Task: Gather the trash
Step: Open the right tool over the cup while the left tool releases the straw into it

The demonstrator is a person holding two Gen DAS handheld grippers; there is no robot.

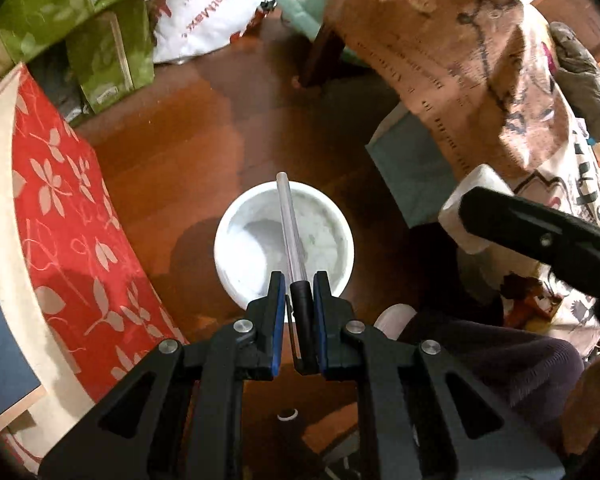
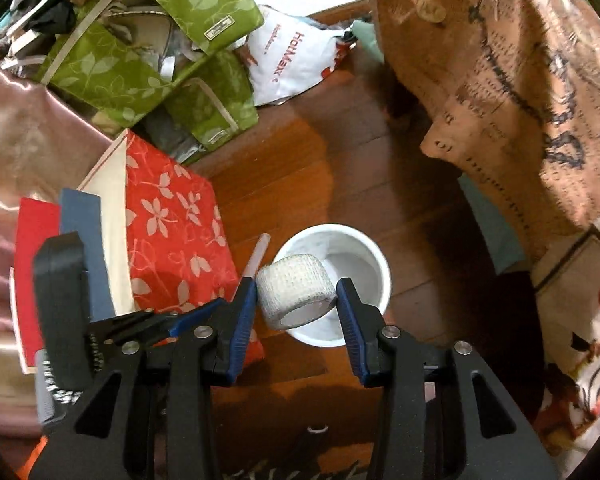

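Red floral box (image 2: 172,240) (left of white bin (image 2: 374,256))

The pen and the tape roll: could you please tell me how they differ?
The pen is long and thin, with a black cap; the tape roll is short, round and white. The left tongs pinch the pen nearly closed; the right tongs spread wide around the roll. Both are above the white bin.

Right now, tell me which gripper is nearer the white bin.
Too close to call. The left gripper, shut on a pen, hangs over the white bin; the right gripper, gripping a bandage roll, hangs over it too.
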